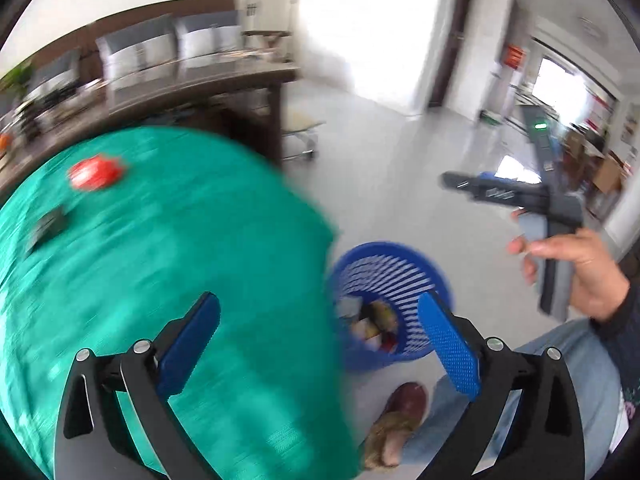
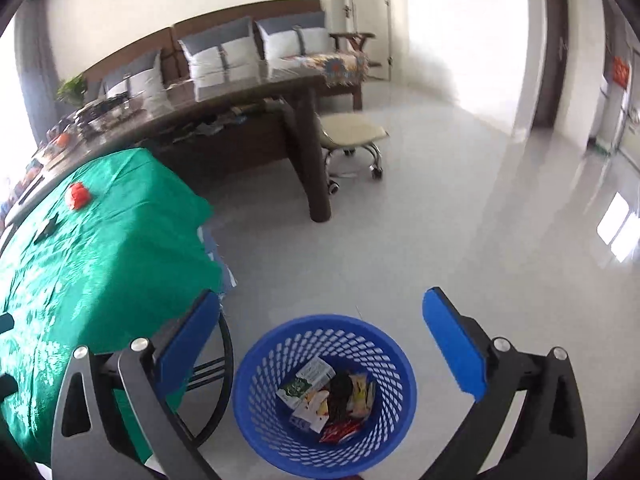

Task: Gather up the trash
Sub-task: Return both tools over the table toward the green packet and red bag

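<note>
Crumpled red wrapper [image 1: 96, 174]: smeared by motion blur, print unreadable.
Small dark flat scrap [image 1: 46, 226]: blurred, kind unclear.
Blue mesh plastic basket [image 1: 390, 270]: contents partly hidden behind the near blue finger pad [image 1: 450, 346].
Green tablecloth [image 2: 100, 252]: cut off at left edge.

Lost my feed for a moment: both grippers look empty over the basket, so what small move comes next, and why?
Probably swing the left gripper toward the red wrapper on the green tablecloth. Both grippers are open and empty, the right gripper hangs above the blue basket already holding wrappers, and that red piece remains out.
</note>
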The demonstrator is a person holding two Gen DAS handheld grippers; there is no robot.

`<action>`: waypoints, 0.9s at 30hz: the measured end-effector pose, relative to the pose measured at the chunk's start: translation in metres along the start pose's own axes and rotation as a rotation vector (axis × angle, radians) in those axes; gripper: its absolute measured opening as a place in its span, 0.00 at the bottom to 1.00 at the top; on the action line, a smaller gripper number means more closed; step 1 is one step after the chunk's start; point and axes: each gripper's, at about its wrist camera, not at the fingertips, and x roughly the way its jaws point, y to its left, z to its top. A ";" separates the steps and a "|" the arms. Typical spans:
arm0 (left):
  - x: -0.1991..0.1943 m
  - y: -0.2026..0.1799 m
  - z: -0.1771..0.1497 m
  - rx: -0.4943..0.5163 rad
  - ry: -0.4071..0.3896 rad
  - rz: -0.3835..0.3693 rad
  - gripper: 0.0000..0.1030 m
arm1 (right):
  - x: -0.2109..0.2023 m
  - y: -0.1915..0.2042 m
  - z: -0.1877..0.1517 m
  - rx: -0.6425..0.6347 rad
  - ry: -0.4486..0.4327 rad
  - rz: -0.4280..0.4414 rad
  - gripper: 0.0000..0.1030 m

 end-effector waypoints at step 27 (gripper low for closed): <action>-0.004 0.307 0.024 -0.014 0.145 0.116 0.95 | 0.050 0.315 -0.022 -0.429 0.211 0.365 0.96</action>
